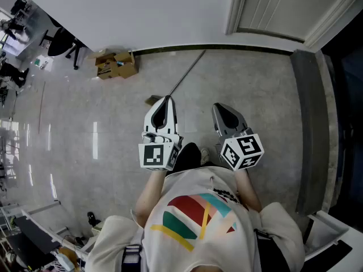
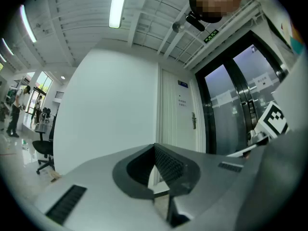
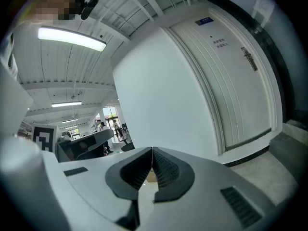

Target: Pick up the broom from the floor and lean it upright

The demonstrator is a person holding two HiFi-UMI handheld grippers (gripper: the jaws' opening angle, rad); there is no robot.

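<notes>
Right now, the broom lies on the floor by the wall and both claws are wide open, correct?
No: the left claw and right claw are shut and empty, as the two gripper views show. The broom does lie on the floor by the wall.

We can read no word or number anywhere. The white door [image 3: 231, 81] carries a small blue plate [image 3: 205, 21] with lines of print below it (both too small to make out). A green sign [image 2: 210, 34] near the ceiling is illegible. The cubes [image 1: 158, 156] bear only black-and-white square patterns.
</notes>
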